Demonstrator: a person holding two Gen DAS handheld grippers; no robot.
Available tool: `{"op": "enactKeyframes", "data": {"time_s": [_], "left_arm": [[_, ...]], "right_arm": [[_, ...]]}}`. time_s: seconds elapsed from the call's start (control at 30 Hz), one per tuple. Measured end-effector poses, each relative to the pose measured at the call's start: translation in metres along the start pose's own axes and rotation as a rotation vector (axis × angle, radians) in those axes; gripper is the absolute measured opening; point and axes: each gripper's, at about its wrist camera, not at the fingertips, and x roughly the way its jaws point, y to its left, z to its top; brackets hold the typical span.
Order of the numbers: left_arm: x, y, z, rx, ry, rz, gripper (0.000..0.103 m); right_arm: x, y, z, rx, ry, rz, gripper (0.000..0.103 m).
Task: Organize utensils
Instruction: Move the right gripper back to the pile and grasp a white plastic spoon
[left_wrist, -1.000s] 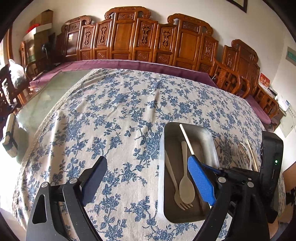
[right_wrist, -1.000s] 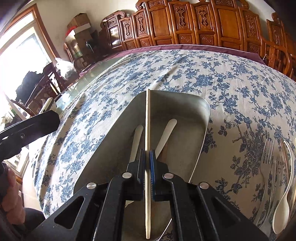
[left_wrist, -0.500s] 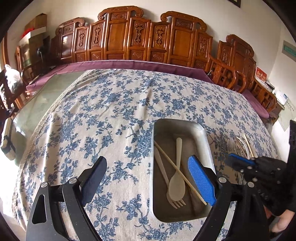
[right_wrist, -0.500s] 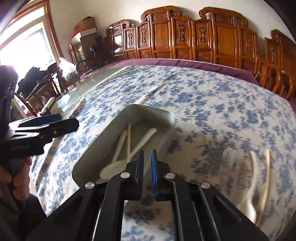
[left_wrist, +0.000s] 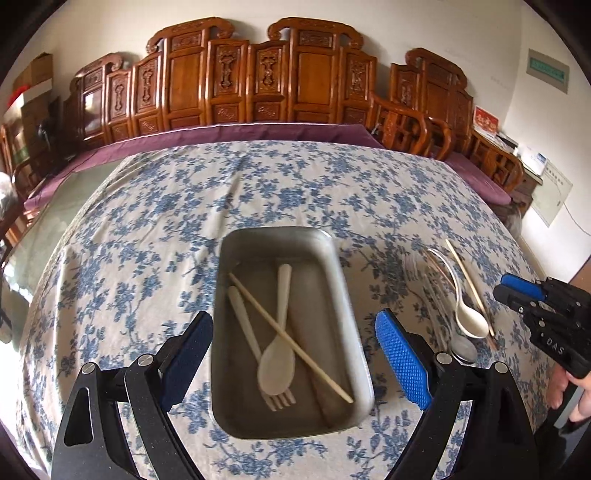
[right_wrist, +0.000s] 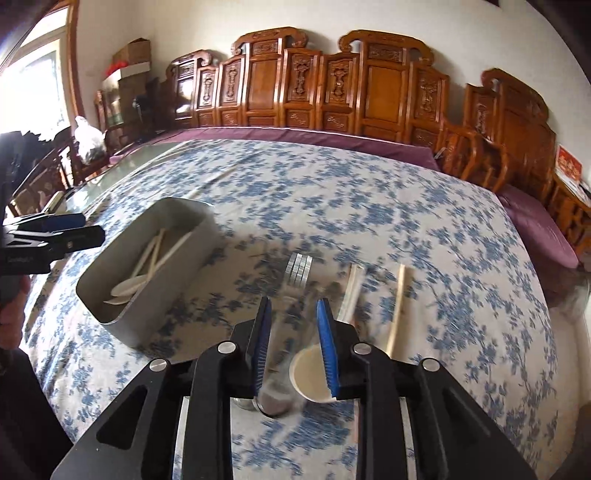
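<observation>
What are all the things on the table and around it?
Metal tray: one, grey, middle of the tablecloth.
Spoon in tray: one, cream.
Fork in tray: one, cream, partly under the spoon.
Chopstick in tray: one, pale wood, lying across both.
Loose spoon: one, cream, on the cloth right of the tray.
Loose chopstick: one, pale wood, beside that spoon.
Metal fork: one, silver, blurred.
Tablecloth: one, white with blue flowers.
Carved chairs: a row, brown, along the wall.
Left gripper: black, blue pads, open above the tray.
Right gripper: black, blue pads, jaws just opening, over the loose utensils.
</observation>
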Motion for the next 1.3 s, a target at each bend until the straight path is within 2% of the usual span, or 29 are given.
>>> {"op": "enactKeyframes", "data": {"time_s": [0.17, 0.23, 0.3, 0.57, 0.6, 0.63, 0.7, 1.13, 1.23, 1.3], "left_arm": [[0.004, -0.021, -0.004, 0.022, 0.009, -0.026, 0.086], [0.005, -0.029, -0.005, 0.035, 0.009, -0.032, 0.086], [0.005, -0.036, -0.007, 0.046, 0.007, -0.041, 0.086], [0.007, -0.062, -0.016, 0.089, 0.007, -0.066, 0.086], [0.008, -0.065, -0.017, 0.091, 0.01, -0.068, 0.086], [0.009, -0.067, -0.019, 0.094, 0.013, -0.071, 0.086], [0.012, -0.073, -0.021, 0.104, 0.018, -0.074, 0.086], [0.021, -0.086, -0.031, 0.126, 0.029, -0.071, 0.086], [0.022, -0.089, -0.033, 0.131, 0.036, -0.068, 0.086], [0.024, -0.091, -0.033, 0.135, 0.039, -0.069, 0.086]], "right_arm": [[0.006, -0.023, -0.017, 0.058, 0.032, -0.006, 0.03], [0.014, -0.024, -0.022, 0.056, 0.047, -0.005, 0.035], [0.024, -0.025, -0.026, 0.053, 0.068, -0.002, 0.035], [0.052, -0.036, -0.016, 0.092, 0.087, 0.037, 0.035], [0.055, -0.037, -0.015, 0.091, 0.09, 0.037, 0.033], [0.062, -0.038, -0.013, 0.091, 0.098, 0.036, 0.026], [0.073, -0.041, -0.013, 0.1, 0.119, 0.047, 0.022], [0.099, -0.043, -0.008, 0.092, 0.168, 0.022, 0.022], [0.1, -0.044, -0.007, 0.088, 0.17, 0.023, 0.01], [0.097, -0.044, -0.006, 0.087, 0.164, 0.022, 0.009]]}}
